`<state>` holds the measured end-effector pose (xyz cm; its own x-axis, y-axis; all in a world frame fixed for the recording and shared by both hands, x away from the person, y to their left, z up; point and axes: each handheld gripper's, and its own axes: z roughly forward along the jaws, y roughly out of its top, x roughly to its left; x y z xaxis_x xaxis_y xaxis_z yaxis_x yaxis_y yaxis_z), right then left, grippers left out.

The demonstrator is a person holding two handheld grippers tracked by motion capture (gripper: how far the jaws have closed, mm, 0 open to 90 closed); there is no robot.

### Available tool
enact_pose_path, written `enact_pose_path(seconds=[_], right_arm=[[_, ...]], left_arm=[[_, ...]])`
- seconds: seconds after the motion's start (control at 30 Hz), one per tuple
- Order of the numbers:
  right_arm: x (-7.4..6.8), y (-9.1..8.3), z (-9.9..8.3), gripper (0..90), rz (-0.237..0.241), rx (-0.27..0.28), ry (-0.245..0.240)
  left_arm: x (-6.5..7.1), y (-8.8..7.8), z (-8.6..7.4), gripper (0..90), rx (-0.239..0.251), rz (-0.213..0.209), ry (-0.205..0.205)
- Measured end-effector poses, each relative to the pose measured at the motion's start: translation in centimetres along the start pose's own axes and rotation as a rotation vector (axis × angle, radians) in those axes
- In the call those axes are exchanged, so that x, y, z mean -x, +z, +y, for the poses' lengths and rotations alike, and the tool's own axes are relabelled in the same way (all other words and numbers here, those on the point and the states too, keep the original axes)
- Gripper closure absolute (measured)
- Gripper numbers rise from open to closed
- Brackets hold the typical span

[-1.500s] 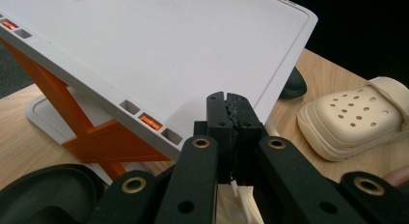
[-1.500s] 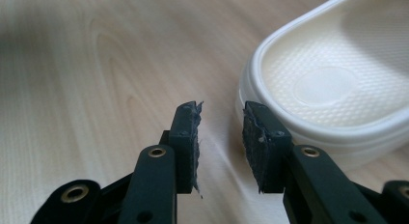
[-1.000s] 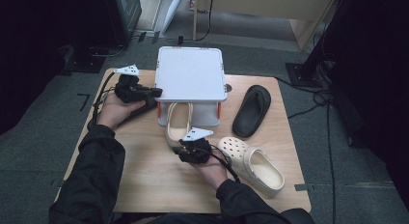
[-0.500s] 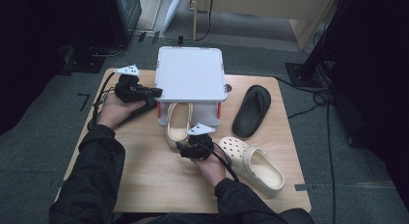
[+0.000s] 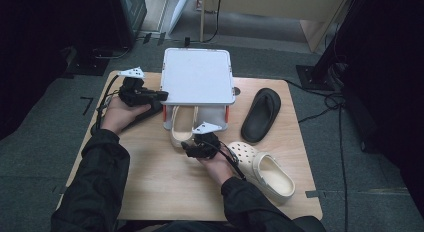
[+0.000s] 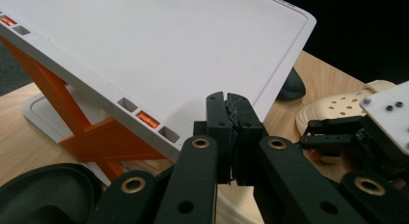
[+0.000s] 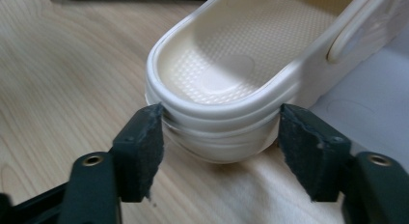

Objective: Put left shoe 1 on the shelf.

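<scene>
Crowded middle of the counter, open wood toward the person.

The white rack [image 5: 198,75] on orange legs roofs the back centre of the counter [image 5: 165,187], and a cream clog [image 5: 181,127] lies half under it, its heel between the spread jaws of the right gripper [image 5: 192,148]. A black sandal [image 5: 261,114] and a second cream clog [image 5: 265,169] block the right side. The left gripper [image 5: 159,96], jaws together, sits at the rack's left edge. The near left strip lies bare apart from the sleeves.
</scene>
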<state>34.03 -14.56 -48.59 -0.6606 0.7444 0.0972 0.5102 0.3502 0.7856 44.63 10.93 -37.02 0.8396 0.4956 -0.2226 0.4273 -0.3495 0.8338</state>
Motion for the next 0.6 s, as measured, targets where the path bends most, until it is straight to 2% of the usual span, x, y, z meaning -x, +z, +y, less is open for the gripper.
enact_pose_path(seconds=[0.13,0.23,0.43,0.5,0.6], right_arm=[[0.1,0.7,0.7,41.0,0.009,-0.003,-0.011],[0.1,0.9,1.2,43.8,0.010,0.018,-0.014],[0.1,1.6,1.8,46.6,-0.013,0.021,-0.050],[0.1,1.7,2.0,46.5,-0.007,0.026,-0.045],[0.2,1.8,2.1,47.4,-0.025,0.036,-0.052]], left_arm=[[-0.1,0.0,0.0,89.8,0.000,-0.006,-0.013],[-0.1,0.0,0.0,89.9,-0.002,-0.009,-0.015],[-0.1,0.0,0.0,90.0,-0.003,-0.006,-0.013],[-0.1,0.0,0.0,90.0,-0.003,-0.008,-0.015],[-0.1,0.0,0.0,90.0,-0.003,-0.007,-0.013]])
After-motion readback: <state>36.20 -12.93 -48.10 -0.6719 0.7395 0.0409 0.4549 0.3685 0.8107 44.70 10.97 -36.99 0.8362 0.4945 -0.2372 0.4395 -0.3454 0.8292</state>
